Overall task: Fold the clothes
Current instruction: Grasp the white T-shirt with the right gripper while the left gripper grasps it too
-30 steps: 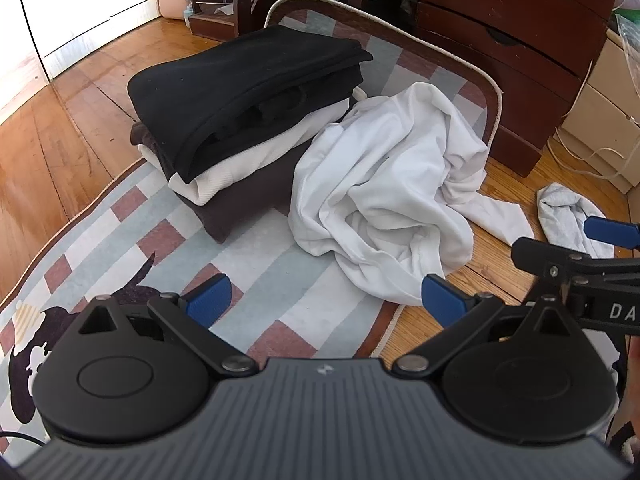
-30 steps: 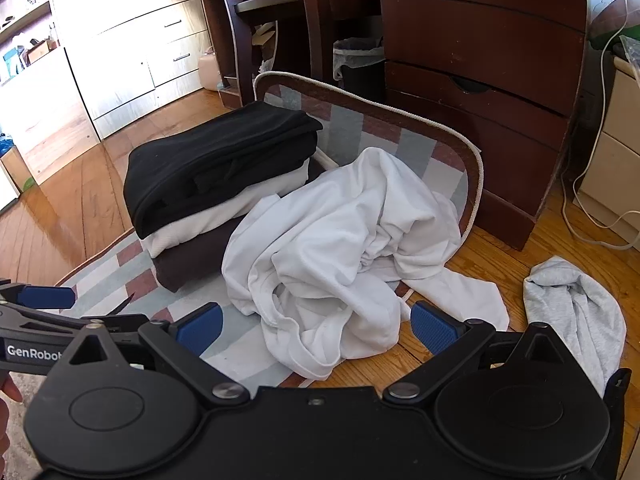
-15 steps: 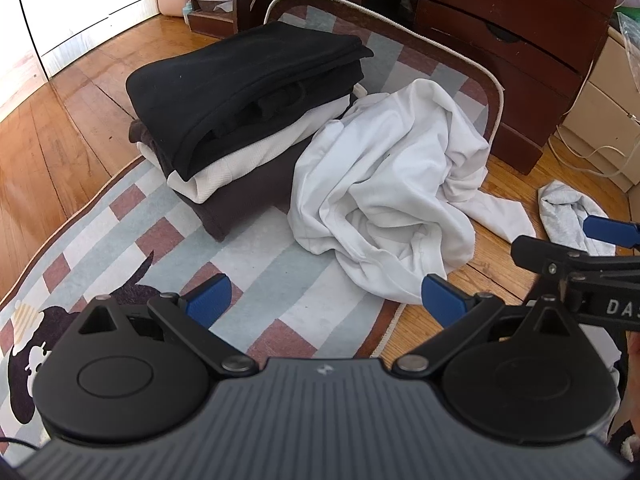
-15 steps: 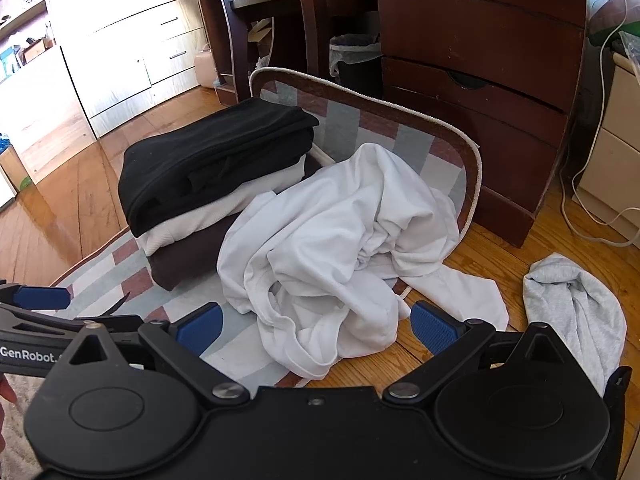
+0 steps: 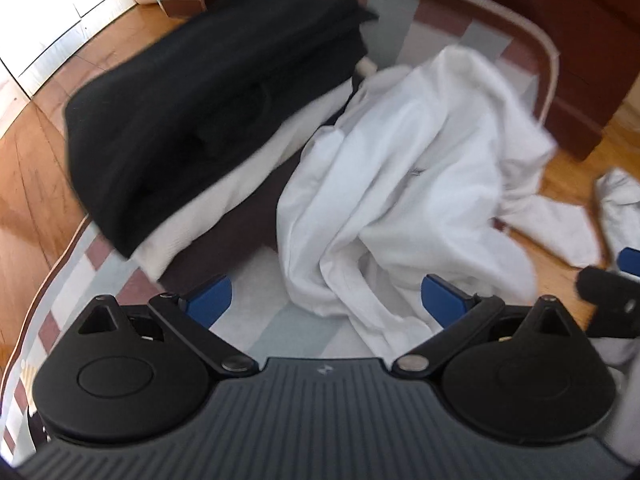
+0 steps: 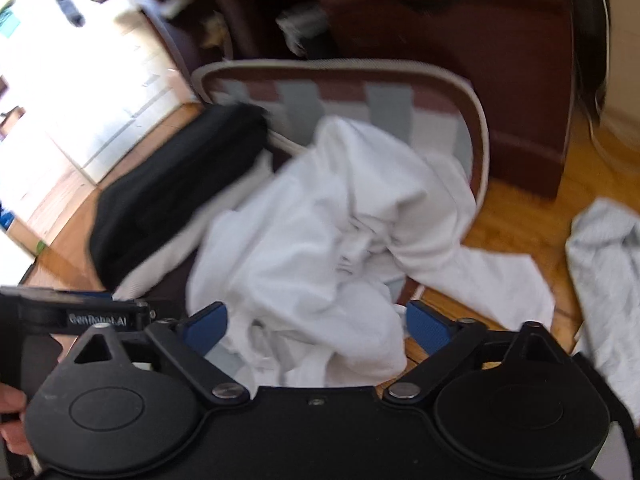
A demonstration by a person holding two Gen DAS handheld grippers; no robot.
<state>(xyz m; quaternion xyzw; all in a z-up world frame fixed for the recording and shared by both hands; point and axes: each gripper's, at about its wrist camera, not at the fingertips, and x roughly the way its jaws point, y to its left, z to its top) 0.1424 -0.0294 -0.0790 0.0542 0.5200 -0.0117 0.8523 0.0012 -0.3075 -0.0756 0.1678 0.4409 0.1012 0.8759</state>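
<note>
- Wooden floor (image 5: 28, 184) surrounds a checked rug (image 5: 276, 332) in grey, white and brick red; the rug's far end curls up against a dark wooden dresser (image 6: 472, 60).
- On the rug I see a crumpled white shirt (image 5: 404, 200), one part spilling off the rug onto the floor on the right.
- Touching the shirt's left side sits a stack of folded clothes (image 5: 200, 120): black on top, white beneath, dark brown at the bottom.
- A smaller grey garment (image 6: 604, 276) lies on the floor, right of the shirt and apart from it.
- My left gripper (image 5: 324, 300) hovers just before the shirt's near edge, blue pads spread wide, grasping nothing.
- My right gripper (image 6: 316, 324) is likewise spread wide, with the shirt's near edge between its blue pads; I cannot tell whether they touch it.
</note>
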